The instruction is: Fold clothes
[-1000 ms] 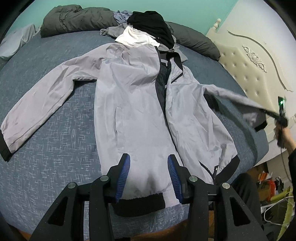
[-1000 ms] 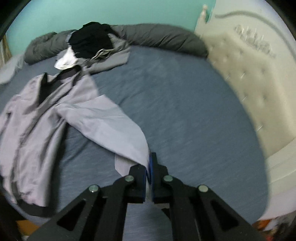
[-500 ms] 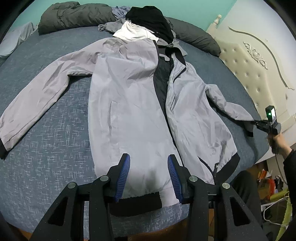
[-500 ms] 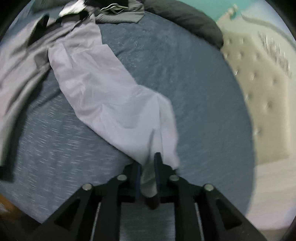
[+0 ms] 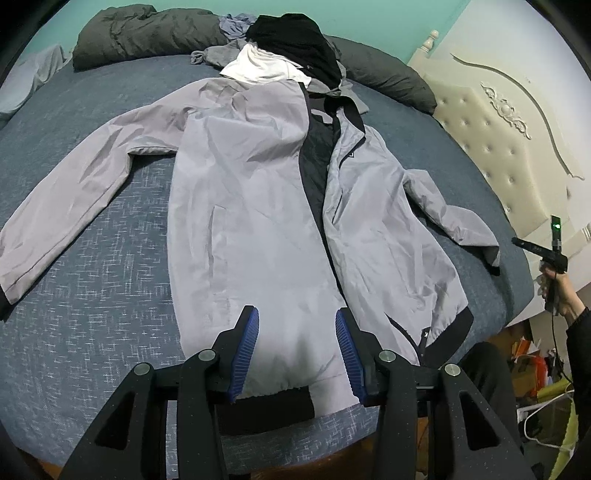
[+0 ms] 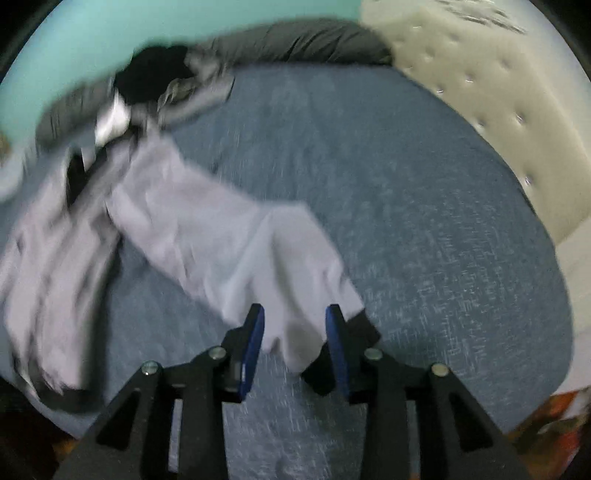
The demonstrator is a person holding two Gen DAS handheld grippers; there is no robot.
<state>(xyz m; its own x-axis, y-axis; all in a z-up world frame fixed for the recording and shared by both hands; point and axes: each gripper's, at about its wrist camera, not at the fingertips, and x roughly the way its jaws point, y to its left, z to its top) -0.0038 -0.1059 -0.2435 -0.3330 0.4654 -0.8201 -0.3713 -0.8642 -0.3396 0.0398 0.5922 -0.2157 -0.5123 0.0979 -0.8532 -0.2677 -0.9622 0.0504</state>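
Grey jacket lies flat on the bed, front up, sleeves spread. Left gripper hovers over the hem — fingers apart, empty. Right gripper also spread wide — sleeve cuff lies loose between its fingers, view blurred.

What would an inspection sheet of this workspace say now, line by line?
Surface: blue bed, mostly covered by the jacket.
Job's things: grey jacket spread flat, front open, both sleeves out; the right sleeve lies on the bed.
Clutter: pile of clothes and a dark duvet at the far edge.
Grippers: left gripper open above the jacket hem; right gripper open, over the sleeve cuff.
Cables: white cable on the floor at the right.
Surroundings: green wall, cream headboard.
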